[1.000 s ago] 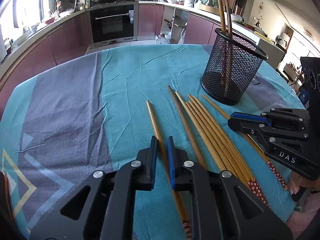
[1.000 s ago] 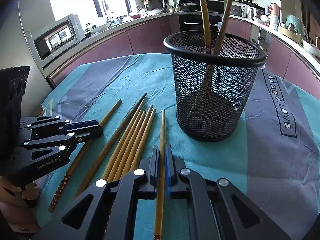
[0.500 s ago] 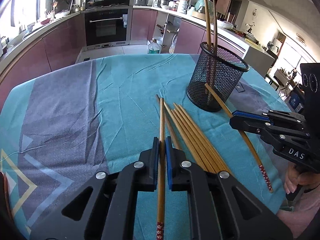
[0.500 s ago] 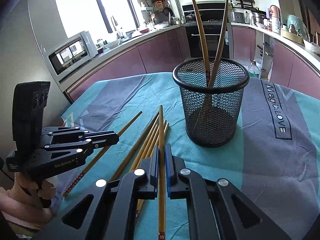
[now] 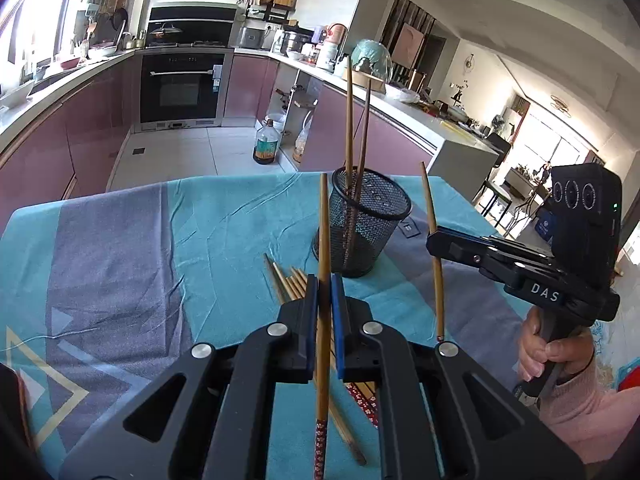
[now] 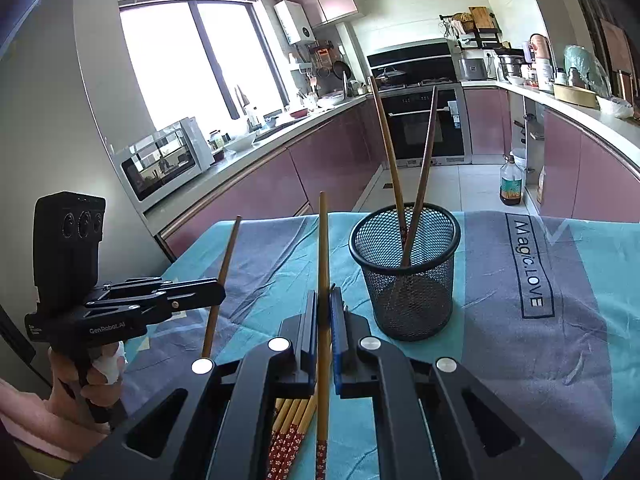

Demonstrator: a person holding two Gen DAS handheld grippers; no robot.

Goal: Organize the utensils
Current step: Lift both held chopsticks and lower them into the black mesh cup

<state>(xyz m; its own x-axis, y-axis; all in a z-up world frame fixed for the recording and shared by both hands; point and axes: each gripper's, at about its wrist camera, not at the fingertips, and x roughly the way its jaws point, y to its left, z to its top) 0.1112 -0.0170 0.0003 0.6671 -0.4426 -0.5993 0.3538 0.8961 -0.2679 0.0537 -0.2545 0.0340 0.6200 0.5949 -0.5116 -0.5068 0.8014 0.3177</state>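
Note:
My left gripper (image 5: 324, 284) is shut on a bamboo chopstick (image 5: 323, 240) and holds it nearly upright above the table. My right gripper (image 6: 324, 300) is shut on another chopstick (image 6: 323, 248), also lifted and nearly upright. Each gripper shows in the other view: the right gripper (image 5: 434, 240) with its chopstick (image 5: 434, 252), the left gripper (image 6: 218, 294) with its chopstick (image 6: 222, 280). A black mesh holder (image 5: 366, 220) (image 6: 408, 272) stands on the cloth just beyond both, with two dark chopsticks (image 6: 404, 152) leaning in it. Several loose chopsticks (image 5: 290, 284) (image 6: 292, 428) lie below the grippers.
A teal and grey tablecloth (image 5: 140, 248) (image 6: 540, 340) covers the table. Kitchen counters, an oven (image 5: 180, 88) and a bottle on the floor (image 5: 265, 148) lie beyond the far table edge.
Both grippers have risen from the table, each lifting its chopstick from flat to nearly upright. The holder now appears farther and lower in both views.

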